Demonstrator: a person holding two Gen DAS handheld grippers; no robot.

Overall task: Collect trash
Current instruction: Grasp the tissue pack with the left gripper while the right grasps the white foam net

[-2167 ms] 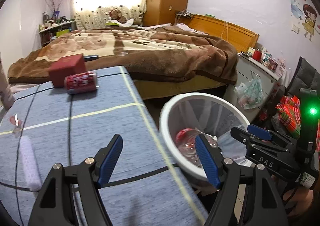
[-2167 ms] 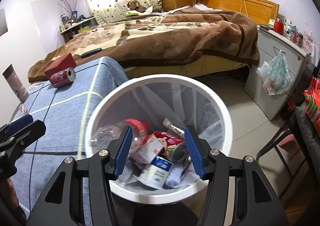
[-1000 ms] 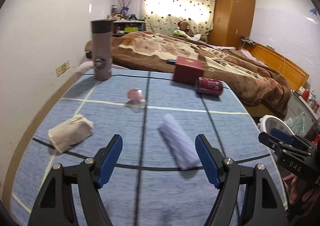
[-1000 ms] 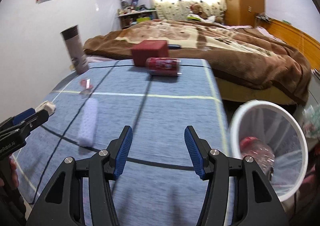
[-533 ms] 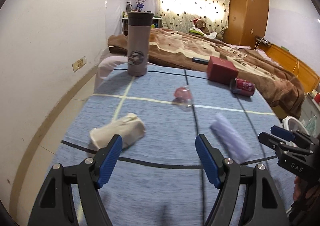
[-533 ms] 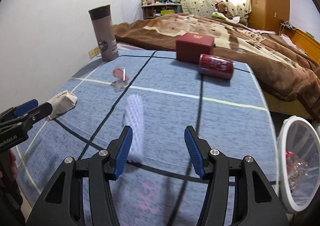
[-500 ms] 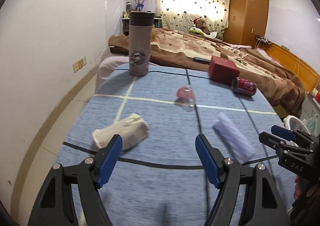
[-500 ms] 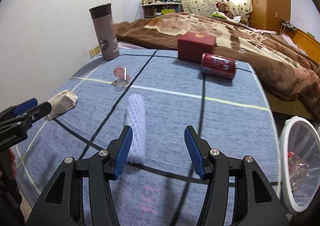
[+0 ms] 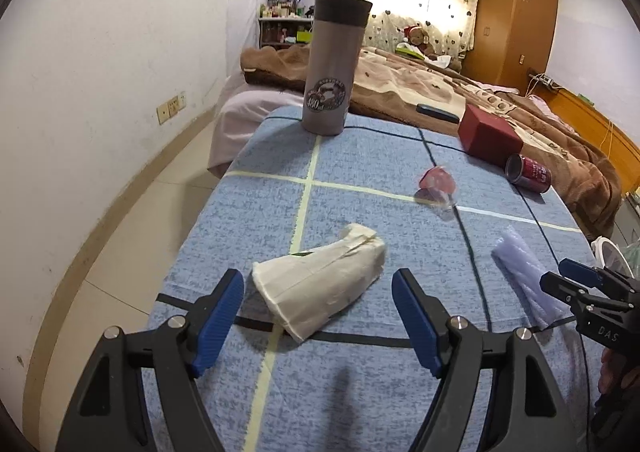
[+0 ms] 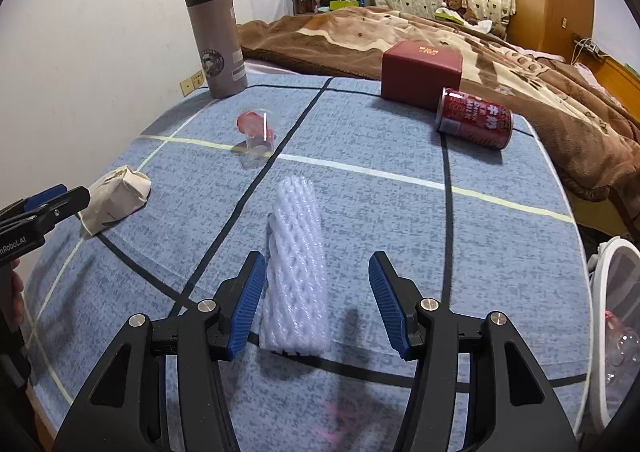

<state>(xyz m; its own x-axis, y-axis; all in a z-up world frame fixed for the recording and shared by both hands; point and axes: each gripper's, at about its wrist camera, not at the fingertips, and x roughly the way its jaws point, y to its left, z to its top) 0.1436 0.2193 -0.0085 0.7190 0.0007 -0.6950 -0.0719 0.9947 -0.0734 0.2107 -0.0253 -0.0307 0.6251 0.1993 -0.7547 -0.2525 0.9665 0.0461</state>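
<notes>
A crumpled cream paper bag [image 9: 320, 280] lies on the blue tablecloth just ahead of my left gripper [image 9: 318, 316], which is open, the bag's near end between its blue pads without touching. A white foam net sleeve [image 10: 296, 260] lies lengthwise in front of my right gripper [image 10: 316, 300], open too, its near end beside the left pad. Farther back lie a small clear cup with a red lid [image 10: 256, 131] and a red drink can [image 10: 474, 117] on its side. The bag [image 10: 114, 197] and the left gripper [image 10: 40, 207] show at the right wrist view's left edge.
A tall grey thermos [image 9: 334, 63] stands at the table's far left corner and a dark red box [image 10: 420, 69] near the far edge. The white bin [image 10: 612, 316] with a clear liner stands off the table's right side. A bed with a brown blanket [image 10: 400, 31] lies behind.
Both grippers have swung from the bin to over the table and moved in low. The paper bag now sits between the left pads and the foam sleeve right before the right gripper.
</notes>
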